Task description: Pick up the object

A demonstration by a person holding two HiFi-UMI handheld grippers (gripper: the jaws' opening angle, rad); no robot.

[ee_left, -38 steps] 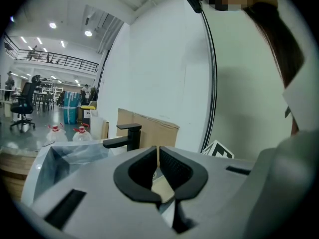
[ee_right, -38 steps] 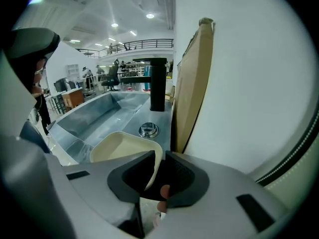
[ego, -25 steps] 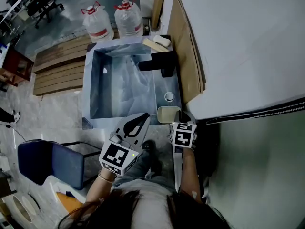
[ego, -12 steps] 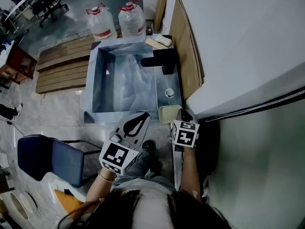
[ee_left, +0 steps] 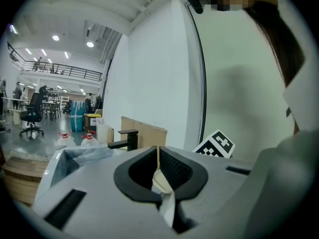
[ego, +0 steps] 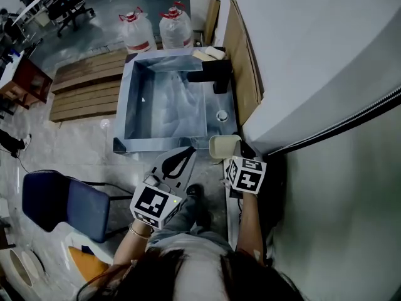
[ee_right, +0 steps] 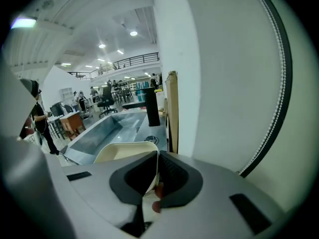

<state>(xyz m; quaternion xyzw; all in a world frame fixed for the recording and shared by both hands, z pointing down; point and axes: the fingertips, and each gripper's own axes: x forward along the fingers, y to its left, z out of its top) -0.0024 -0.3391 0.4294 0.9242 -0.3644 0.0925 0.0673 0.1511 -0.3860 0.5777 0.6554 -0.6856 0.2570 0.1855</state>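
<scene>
While open side up, cream dish (ego: 222, 147) rim-first in clenched right gripper (ego: 233, 159), long axis toward sink (ego: 123, 99); left gripper (ego: 187, 154) fingers together.

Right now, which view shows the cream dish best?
The right gripper view: the cream dish fills the foreground, rim clamped in the right hand-held gripper. The head view shows it small by the sink; the left gripper view, perhaps a cream sliver.

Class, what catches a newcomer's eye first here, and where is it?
The steel sink with its black faucet fills the middle of the head view. At its near right corner the right gripper has its jaws shut on the rim of a cream dish. Two water jugs stand beyond the sink.
</scene>
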